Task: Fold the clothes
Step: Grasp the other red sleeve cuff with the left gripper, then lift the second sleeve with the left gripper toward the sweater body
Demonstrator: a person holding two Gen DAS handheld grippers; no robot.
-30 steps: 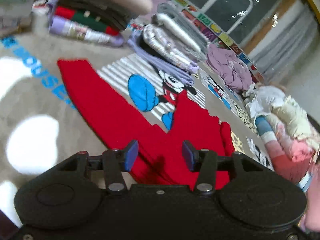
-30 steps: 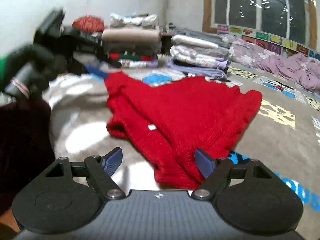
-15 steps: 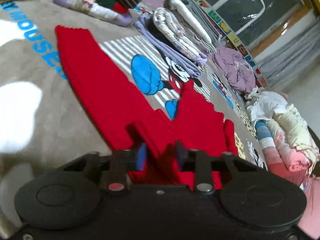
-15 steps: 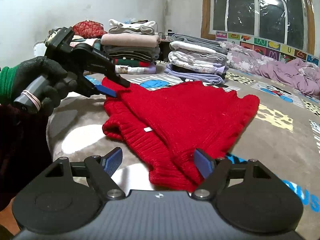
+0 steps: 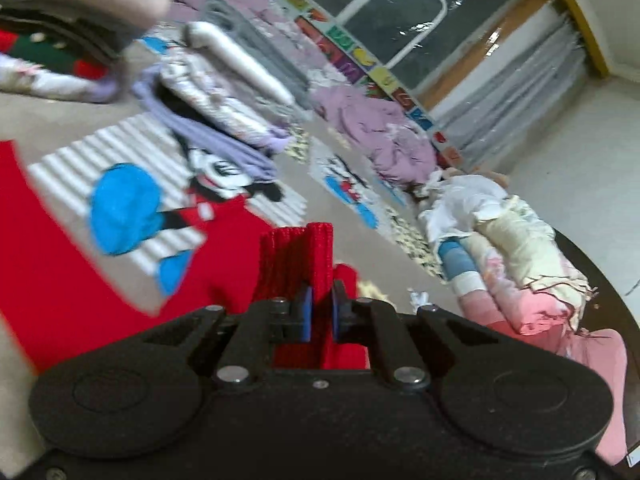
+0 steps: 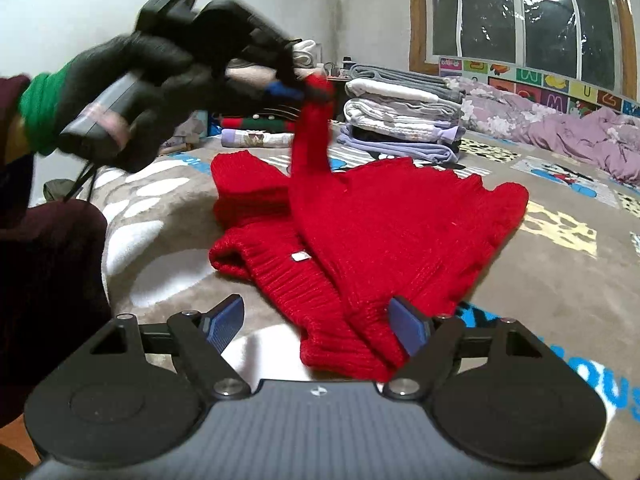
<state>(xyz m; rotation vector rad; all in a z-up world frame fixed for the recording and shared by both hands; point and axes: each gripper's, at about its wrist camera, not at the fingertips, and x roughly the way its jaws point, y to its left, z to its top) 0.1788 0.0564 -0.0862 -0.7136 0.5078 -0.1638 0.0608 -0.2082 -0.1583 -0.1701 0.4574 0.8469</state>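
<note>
Over on the left, your gloved left hand holds the left gripper raised above the bed, its blue pads pinched tight on the ribbed cuff of a sleeve of the red sweater. Seen from the right wrist, that sleeve runs up in a taut column from the garment to the gripper, clear of the blanket. From the left wrist, the cuff stands upright just past the closed pads, with the rest of the red knit spread below it.

Moving to the middle, the sweater's body lies flat on the grey cartoon-print blanket, its collar and small white label turned toward you and the scalloped hem on the far right side. Behind it sit stacks of folded clothes, and a crumpled purple garment lies further right under the window.

Nearest you on the right, your right gripper hangs low at the sweater's near edge with its jaws spread wide. Nothing is clamped; the red knit lies between and just beyond the two blue pads.
</note>
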